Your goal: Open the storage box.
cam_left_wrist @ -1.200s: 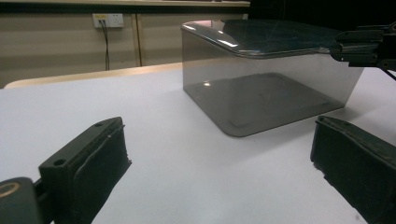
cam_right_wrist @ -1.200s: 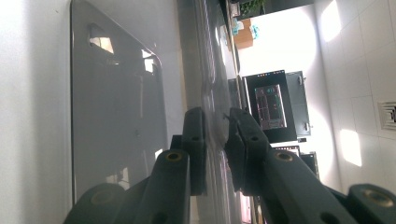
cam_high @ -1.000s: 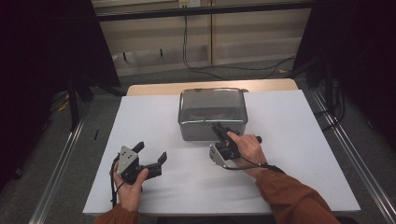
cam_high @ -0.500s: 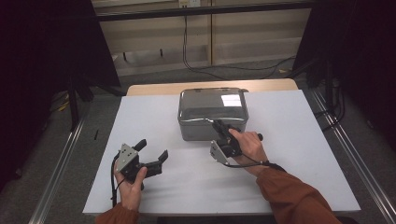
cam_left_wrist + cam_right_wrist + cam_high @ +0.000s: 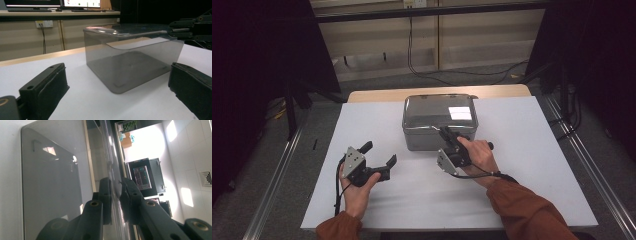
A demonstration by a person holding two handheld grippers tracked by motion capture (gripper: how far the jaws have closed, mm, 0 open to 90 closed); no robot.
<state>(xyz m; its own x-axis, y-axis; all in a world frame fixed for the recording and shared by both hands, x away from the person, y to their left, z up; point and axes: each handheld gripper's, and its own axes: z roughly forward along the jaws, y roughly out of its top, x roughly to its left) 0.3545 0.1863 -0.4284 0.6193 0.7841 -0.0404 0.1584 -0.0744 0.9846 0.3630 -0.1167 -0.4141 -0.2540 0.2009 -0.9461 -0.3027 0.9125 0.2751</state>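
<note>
Because its jaws are pressed together on the front edge of the lid (image 5: 439, 111), the right gripper (image 5: 445, 134) at frame centre seems placed to lift it off, while the left gripper (image 5: 378, 154), jaws spread and empty, waits at lower left. Below the lid, the smoky see-through box (image 5: 130, 65) sits mid-table and looks empty.

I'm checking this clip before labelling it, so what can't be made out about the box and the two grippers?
- Grey box contents: high view, glare on the lid.
- Right gripper pad contact: high view, too small.
- Box far side: left gripper view, behind its smoky walls.
- Left gripper jaws: left gripper view, cut by the bottom edge.
</note>
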